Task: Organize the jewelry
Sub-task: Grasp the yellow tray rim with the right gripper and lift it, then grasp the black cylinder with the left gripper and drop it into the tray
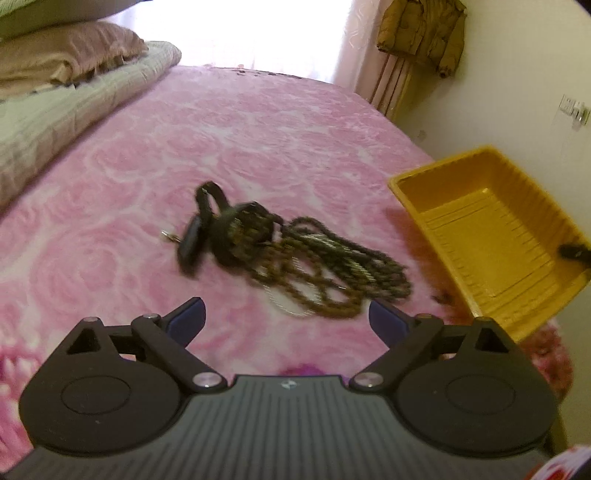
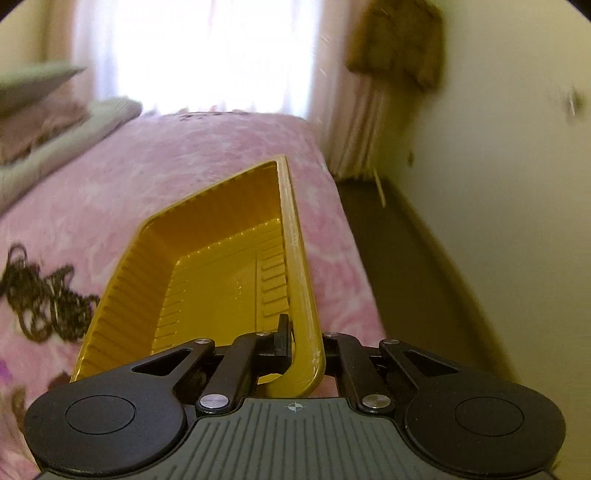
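Note:
A tangled pile of dark chain necklaces and black straps (image 1: pixel 280 251) lies on the pink bed cover. My left gripper (image 1: pixel 286 319) is open and empty, just in front of the pile's near edge. A yellow plastic tray (image 1: pixel 491 236) sits tilted at the right. My right gripper (image 2: pixel 303 343) is shut on the tray's near rim (image 2: pixel 306 295), one finger inside the wall, one outside. The jewelry pile also shows in the right wrist view (image 2: pixel 40 295), left of the tray. The right gripper's finger shows inside the tray (image 1: pixel 574 252).
The pink rose-patterned cover (image 1: pixel 258 129) spans the bed. Folded blankets and pillows (image 1: pixel 66 92) are stacked at the back left. The bed edge drops to a dark floor (image 2: pixel 406 258) on the right, beside a wall. A brown jacket (image 1: pixel 421 33) hangs by the curtain.

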`<action>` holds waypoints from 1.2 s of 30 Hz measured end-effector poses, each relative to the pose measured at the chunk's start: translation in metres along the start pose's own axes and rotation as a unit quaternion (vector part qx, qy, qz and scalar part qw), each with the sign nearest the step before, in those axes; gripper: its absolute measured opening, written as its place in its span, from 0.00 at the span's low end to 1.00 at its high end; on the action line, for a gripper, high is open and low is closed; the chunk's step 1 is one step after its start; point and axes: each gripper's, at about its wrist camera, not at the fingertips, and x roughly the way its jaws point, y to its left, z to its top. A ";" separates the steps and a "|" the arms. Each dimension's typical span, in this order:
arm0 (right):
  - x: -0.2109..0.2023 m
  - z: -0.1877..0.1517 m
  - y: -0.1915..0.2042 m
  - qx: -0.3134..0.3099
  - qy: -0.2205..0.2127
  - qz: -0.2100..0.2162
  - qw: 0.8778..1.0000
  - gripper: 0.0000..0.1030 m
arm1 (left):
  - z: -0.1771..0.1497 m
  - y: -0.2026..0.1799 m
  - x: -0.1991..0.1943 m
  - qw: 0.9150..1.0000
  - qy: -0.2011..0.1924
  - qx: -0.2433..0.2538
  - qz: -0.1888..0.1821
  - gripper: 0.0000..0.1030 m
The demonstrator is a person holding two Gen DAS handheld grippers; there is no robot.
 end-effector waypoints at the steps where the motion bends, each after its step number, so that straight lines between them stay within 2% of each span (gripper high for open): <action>1: -0.002 0.001 0.006 -0.015 -0.003 -0.005 1.000 0.05 | 0.003 0.003 0.003 1.000 -0.002 0.008 0.006 0.89; 7: -0.008 0.004 0.036 -0.075 -0.013 -0.032 0.997 0.05 | 0.019 0.034 0.020 0.999 -0.004 0.038 0.037 0.82; 12: -0.003 0.010 0.051 -0.098 -0.011 -0.043 0.994 0.05 | 0.032 0.057 0.039 0.998 0.007 0.049 0.042 0.70; 15: -0.001 0.012 0.053 -0.101 -0.008 -0.046 0.994 0.05 | 0.033 0.064 0.053 0.997 0.031 0.065 0.034 0.58; 16: -0.003 0.013 0.053 -0.104 -0.008 -0.047 0.993 0.05 | 0.033 0.066 0.057 0.996 0.035 0.069 0.031 0.48; 17: -0.003 0.013 0.054 -0.105 -0.007 -0.048 0.993 0.05 | 0.033 0.066 0.060 0.996 0.039 0.075 0.030 0.43; 24: 0.000 0.014 0.058 -0.110 0.000 -0.050 0.993 0.04 | 0.033 0.066 0.079 0.993 0.046 0.104 0.034 0.28; 25: 0.000 0.014 0.059 -0.110 0.000 -0.051 0.993 0.04 | 0.033 0.066 0.081 0.993 0.049 0.106 0.034 0.20; 30: 0.000 0.014 0.062 -0.119 -0.001 -0.052 0.992 0.04 | 0.035 0.068 0.069 0.993 0.048 0.095 0.045 0.19; 36: 0.000 0.011 0.063 -0.121 0.002 -0.054 0.991 0.04 | 0.038 0.074 0.037 0.997 0.032 0.050 0.049 0.18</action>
